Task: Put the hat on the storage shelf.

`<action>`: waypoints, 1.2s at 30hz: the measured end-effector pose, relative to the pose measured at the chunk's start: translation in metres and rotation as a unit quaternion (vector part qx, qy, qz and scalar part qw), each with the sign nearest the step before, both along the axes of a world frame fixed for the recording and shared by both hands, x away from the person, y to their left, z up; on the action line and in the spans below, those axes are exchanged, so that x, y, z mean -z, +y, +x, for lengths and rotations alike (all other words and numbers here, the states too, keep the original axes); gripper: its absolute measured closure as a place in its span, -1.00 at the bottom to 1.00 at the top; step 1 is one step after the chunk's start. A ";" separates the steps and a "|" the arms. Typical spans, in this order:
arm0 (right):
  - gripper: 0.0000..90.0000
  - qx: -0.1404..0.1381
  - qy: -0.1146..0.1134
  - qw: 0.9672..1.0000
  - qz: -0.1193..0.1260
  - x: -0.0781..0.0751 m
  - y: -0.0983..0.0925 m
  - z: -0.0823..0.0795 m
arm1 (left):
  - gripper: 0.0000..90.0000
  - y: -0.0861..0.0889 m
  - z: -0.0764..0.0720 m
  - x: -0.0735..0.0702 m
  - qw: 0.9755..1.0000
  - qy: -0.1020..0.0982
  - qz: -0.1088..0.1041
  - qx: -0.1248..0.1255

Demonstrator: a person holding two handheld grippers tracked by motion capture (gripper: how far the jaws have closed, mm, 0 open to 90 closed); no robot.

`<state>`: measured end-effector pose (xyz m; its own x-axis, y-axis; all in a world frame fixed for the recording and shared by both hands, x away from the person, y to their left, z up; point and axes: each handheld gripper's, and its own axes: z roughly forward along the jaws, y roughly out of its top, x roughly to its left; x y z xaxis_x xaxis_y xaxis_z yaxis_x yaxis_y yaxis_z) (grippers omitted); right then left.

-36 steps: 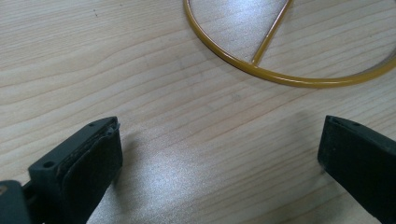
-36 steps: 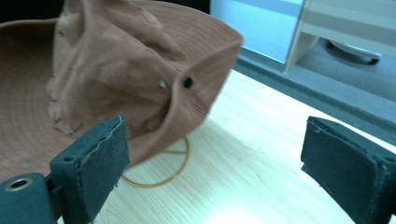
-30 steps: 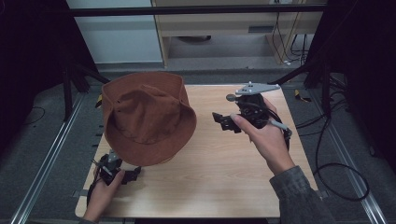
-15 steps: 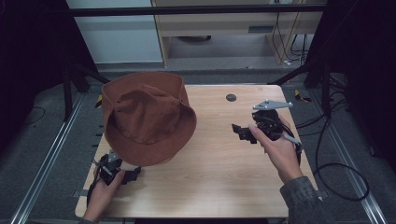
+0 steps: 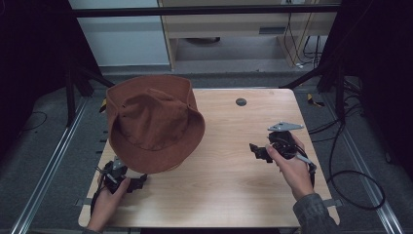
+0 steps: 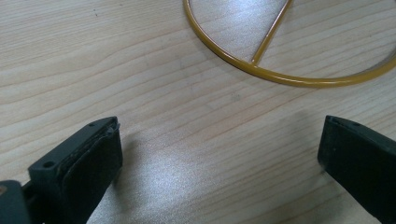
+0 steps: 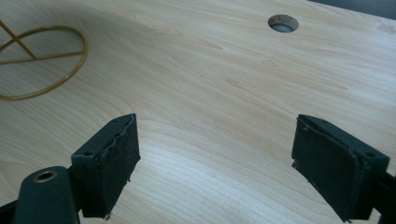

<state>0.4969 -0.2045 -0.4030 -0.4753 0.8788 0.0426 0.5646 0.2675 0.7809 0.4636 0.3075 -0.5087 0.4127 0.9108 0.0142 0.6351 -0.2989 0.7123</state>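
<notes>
Work in hand: a brown felt wide-brimmed hat (image 5: 152, 127) sits crown-up on the left half of the pale wood-grain desk (image 5: 229, 195), its brim overhanging the desk's far left corner.

Support: a yellow wire ring with a cross-bar (image 6: 280, 60) lies on the desk; the right tool view also shows it (image 7: 42, 60). It is probably the foot of a stand under the hat, though the high view hides that join.

Progress: judged from the layout, the hat is already set in place and neither tool is on it. What is left appears to be no more than resting both tools on the desk.

Left tool (image 5: 127, 181): held low at the near left corner, just in front of the hat's brim. Its jaws stand wide apart over bare wood, nothing between them.

Right tool (image 5: 257, 151): held on the right side of the desk, well apart from the hat. Jaws spread wide after closing slightly, empty, pointing across the desk toward the hat.

Other: a small round grommet hole (image 5: 241, 102) near the far edge.
</notes>
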 end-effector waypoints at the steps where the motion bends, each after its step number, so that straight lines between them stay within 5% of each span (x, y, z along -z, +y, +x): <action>1: -0.66 -0.002 -0.002 1.000 -0.004 0.002 0.000 0.000 | -1.00 0.000 0.000 0.000 1.000 0.000 0.000 0.000; 25: -0.65 -0.001 0.028 1.000 -0.009 0.067 0.008 0.000 | -1.00 0.001 0.000 0.000 1.000 0.002 0.004 0.003; 36: -0.67 -0.002 0.037 0.999 0.003 0.085 0.020 0.001 | -1.00 0.000 0.000 0.000 1.000 0.001 0.001 0.002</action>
